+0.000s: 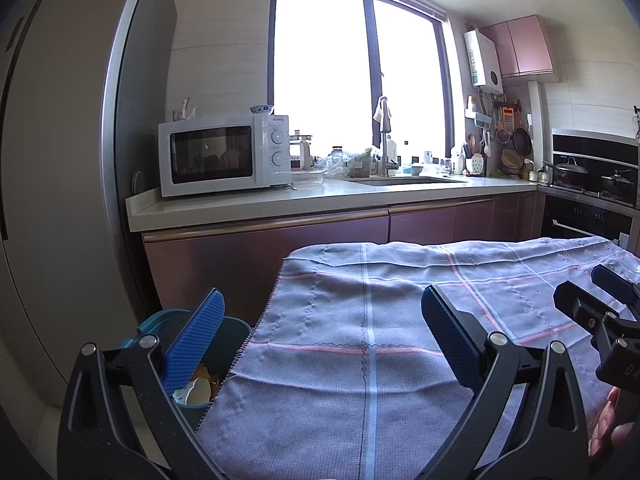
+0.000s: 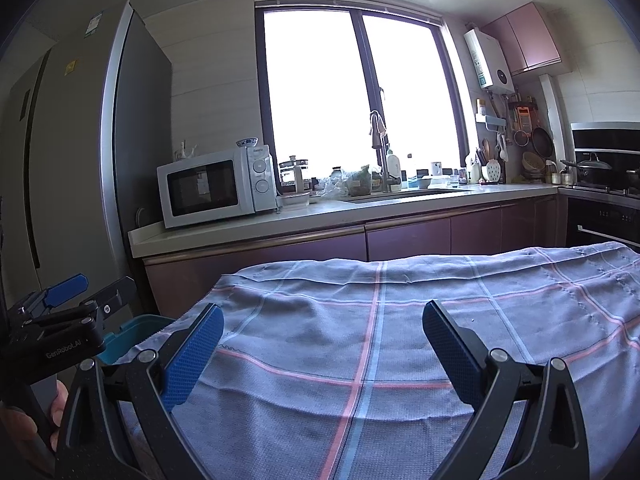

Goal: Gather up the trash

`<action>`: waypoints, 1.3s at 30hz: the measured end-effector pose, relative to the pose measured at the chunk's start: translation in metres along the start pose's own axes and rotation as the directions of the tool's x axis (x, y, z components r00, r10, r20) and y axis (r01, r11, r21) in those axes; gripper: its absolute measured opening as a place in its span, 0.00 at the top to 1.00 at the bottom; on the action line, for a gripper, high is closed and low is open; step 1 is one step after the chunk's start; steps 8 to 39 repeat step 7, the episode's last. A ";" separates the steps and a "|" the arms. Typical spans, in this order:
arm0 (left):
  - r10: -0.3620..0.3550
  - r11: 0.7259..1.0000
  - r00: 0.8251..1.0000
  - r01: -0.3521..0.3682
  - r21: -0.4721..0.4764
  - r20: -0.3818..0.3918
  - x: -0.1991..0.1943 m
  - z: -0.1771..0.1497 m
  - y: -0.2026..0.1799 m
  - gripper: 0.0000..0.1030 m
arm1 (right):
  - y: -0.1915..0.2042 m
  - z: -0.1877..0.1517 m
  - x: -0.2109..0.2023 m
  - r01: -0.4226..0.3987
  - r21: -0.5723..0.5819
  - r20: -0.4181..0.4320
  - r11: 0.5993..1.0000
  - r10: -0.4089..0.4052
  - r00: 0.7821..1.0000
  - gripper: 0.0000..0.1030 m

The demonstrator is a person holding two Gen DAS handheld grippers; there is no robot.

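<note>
A teal trash bin [image 1: 228,340] stands on the floor at the left edge of the cloth-covered table [image 1: 372,320]. Inside it I see white and yellowish scraps [image 1: 198,390]. My left gripper [image 1: 320,312] is open and empty, with its left finger over the bin and its right finger over the cloth. My right gripper [image 2: 322,324] is open and empty above the cloth. The right gripper also shows at the right edge of the left wrist view [image 1: 600,304]. The left gripper shows at the left of the right wrist view [image 2: 80,292], above the bin [image 2: 128,338].
The grey-blue checked cloth [image 2: 380,340] covers the table. Behind it runs a kitchen counter [image 1: 280,204] with a white microwave [image 1: 224,156], a sink and faucet [image 1: 384,136]. A tall fridge [image 1: 60,160] stands at the left, a stove with pots [image 1: 592,176] at the right.
</note>
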State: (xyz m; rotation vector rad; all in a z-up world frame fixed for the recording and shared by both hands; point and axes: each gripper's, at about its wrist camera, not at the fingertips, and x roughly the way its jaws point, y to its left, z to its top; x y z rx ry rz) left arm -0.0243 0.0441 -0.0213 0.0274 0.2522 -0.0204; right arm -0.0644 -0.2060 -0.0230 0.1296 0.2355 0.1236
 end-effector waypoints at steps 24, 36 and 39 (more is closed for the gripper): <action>-0.120 0.993 0.970 0.116 -0.029 -0.212 0.063 0.012 -0.013 0.05 | -0.050 0.007 0.015 0.049 0.028 -0.097 0.998 -0.046 0.994 0.06; -0.120 0.993 0.970 0.116 -0.029 -0.212 0.063 0.012 -0.013 0.05 | -0.050 0.007 0.015 0.049 0.028 -0.097 0.998 -0.046 0.994 0.06; -0.120 0.993 0.970 0.116 -0.029 -0.212 0.063 0.012 -0.013 0.05 | -0.050 0.007 0.015 0.049 0.028 -0.097 0.998 -0.046 0.994 0.06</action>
